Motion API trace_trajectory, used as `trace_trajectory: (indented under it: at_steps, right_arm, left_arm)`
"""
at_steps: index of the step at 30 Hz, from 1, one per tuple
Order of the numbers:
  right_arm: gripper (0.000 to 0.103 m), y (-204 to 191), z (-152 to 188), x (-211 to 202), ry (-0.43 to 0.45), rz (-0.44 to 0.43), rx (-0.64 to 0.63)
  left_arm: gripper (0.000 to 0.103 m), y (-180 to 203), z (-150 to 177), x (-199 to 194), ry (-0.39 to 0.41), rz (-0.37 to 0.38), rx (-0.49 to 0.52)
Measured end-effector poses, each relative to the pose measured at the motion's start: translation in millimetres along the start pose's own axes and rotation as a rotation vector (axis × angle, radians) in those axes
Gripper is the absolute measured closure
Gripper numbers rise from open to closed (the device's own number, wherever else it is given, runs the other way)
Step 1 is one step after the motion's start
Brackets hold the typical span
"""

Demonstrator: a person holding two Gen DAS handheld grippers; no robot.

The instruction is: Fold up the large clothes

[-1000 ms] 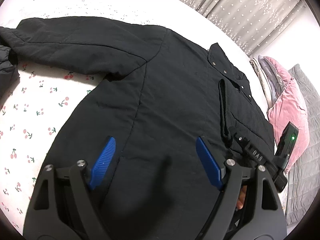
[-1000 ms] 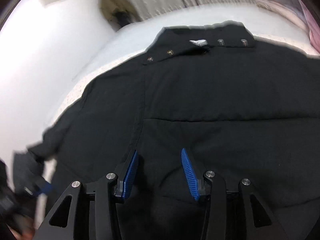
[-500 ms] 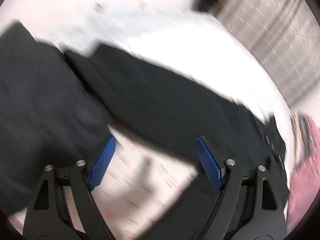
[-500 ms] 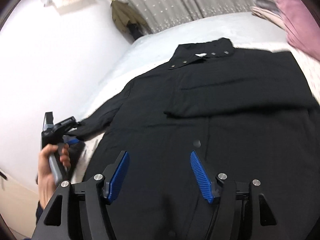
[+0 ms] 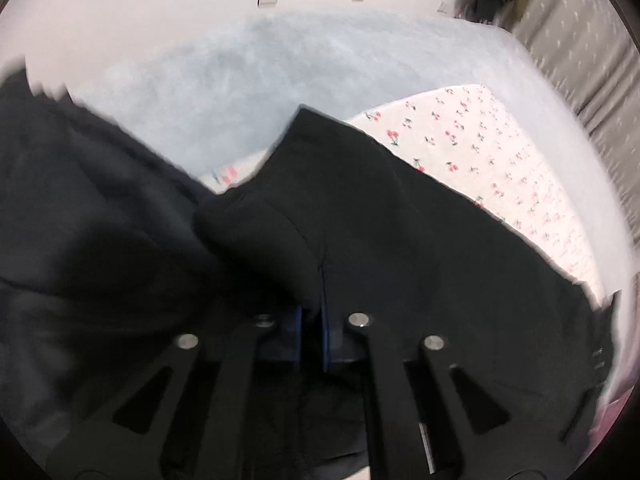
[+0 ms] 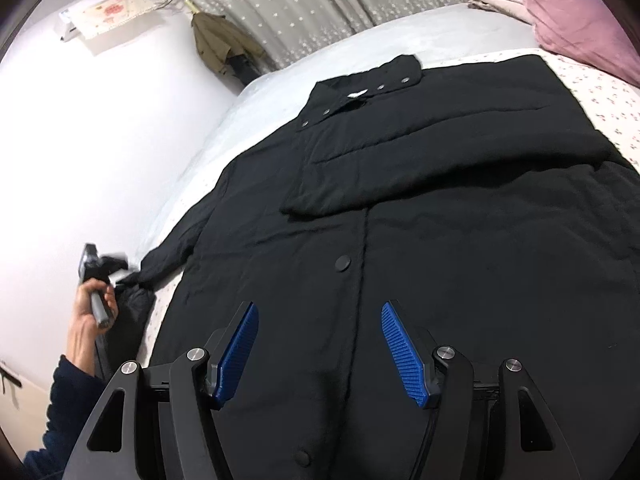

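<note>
Left gripper [image 5: 310, 332] jaws have just snapped closed on the cuff [image 5: 256, 240] of the coat [image 6: 400, 208] after swinging out from over the coat body to the spread sleeve; so the second sleeve fold looks ready to start; right gripper [image 6: 320, 344] jaws have just been widening, nothing between them, hovering over the front; one coat flat on the bed [image 5: 460, 128], one sleeve already folded across the chest, one still out; two grippers, one visible hand [image 6: 90, 308].

Black coat [image 5: 400, 240] blurred, edge-cropped

Home bedroom, cherry-print bed [image 5: 480, 148], curtains [image 6: 320, 4], pillows [image 6: 576, 12]
</note>
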State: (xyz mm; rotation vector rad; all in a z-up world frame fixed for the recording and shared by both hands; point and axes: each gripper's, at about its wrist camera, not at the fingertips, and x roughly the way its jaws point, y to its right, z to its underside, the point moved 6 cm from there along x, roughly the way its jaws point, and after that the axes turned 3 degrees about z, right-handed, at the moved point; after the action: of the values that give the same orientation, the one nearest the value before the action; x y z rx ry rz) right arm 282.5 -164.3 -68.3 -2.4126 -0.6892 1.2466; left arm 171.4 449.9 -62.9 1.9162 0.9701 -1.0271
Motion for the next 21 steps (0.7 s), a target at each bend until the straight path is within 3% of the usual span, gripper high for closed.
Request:
trace_trajectory:
  at_steps: [4, 9, 15, 21]
  right_arm:
    - [0.038, 14.2, -7.1, -8.5, 0.030, 0.004, 0.045]
    - [0.038, 29.9, -12.1, -10.9, 0.049, 0.015, 0.085]
    - [0.038, 50.5, -13.2, -5.8, 0.032, 0.013, 0.181]
    - [0.038, 70.9, -21.4, -20.9, 0.082, 0.046, 0.211]
  left_arm:
    - [0.096, 5.7, -3.2, -17.4, 0.063, 0.107, -0.042]
    - [0.096, 37.8, -10.6, -81.1, 0.214, 0.281, -0.038]
    - [0.096, 121.1, 12.6, -177.1, 0.410, 0.454, 0.122]
    - [0.095, 228.9, 98.1, -255.2, 0.528, 0.683, 0.403]
